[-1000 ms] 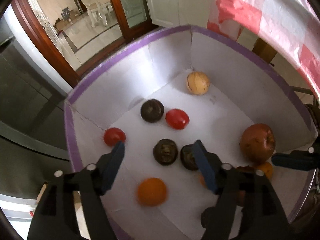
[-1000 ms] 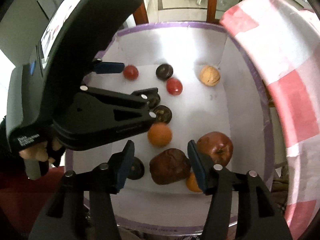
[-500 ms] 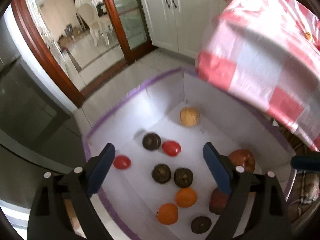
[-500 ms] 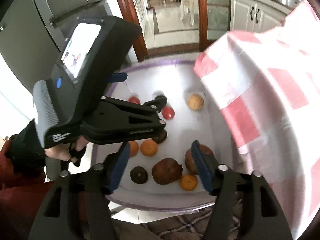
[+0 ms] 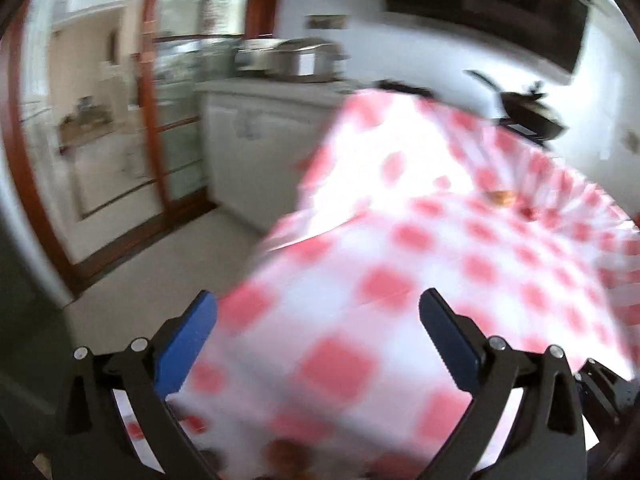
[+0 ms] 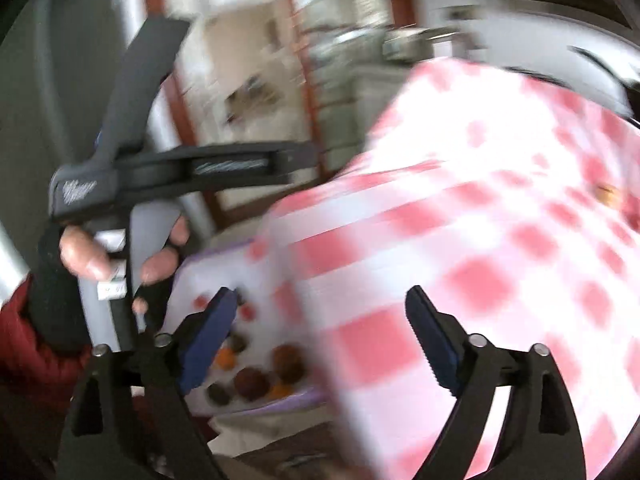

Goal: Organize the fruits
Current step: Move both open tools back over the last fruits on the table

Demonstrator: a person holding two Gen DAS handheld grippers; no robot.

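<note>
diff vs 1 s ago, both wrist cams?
Both grippers lifted away from the white box and now face the checkered tablecloth. Left gripper and right gripper jaws are opening, nothing between them. Fruits stay in the box.

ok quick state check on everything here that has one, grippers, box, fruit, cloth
left gripper: jaws opening, nothing between them
right gripper: jaws opening, nothing between them
white box: open-topped, partly hidden by the cloth
fruits: loose on the box floor, blurred
checked tablecloth: draped over the table edge
person's hand: wrapped around the left gripper's handle
</note>
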